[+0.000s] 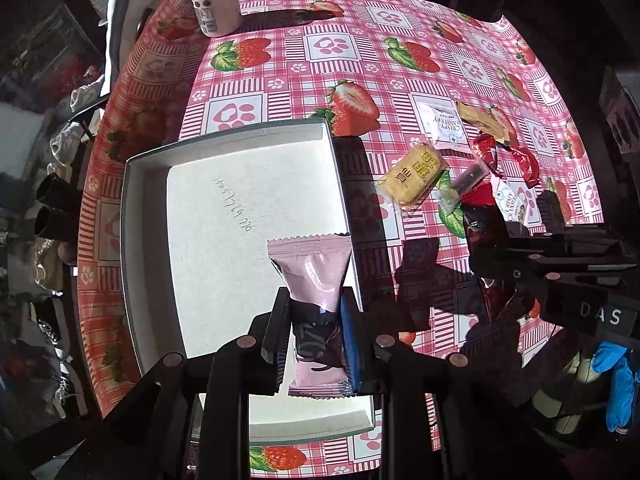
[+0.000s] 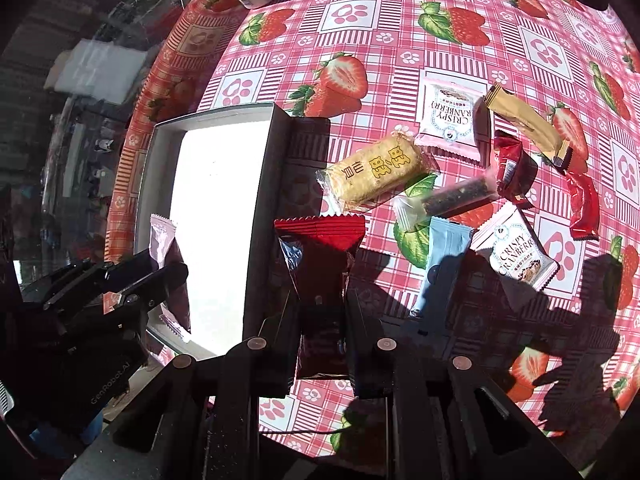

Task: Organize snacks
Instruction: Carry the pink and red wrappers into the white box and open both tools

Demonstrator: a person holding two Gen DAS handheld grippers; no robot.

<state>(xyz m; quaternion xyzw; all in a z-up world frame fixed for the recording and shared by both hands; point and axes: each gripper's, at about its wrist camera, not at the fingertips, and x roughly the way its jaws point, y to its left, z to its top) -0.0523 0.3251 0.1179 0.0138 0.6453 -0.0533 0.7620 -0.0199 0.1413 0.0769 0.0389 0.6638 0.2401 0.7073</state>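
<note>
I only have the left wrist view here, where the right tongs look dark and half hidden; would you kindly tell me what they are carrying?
Observer: The right tongs are shut on a shiny red foil snack packet with a zigzag top edge.
Operator: Thank you. Is any snack hidden from me behind those tongs?
Observer: Yes, a light blue snack packet lies on the strawberry-print tablecloth, partly in shadow, beside a white Crispy Cranberry packet.
</note>
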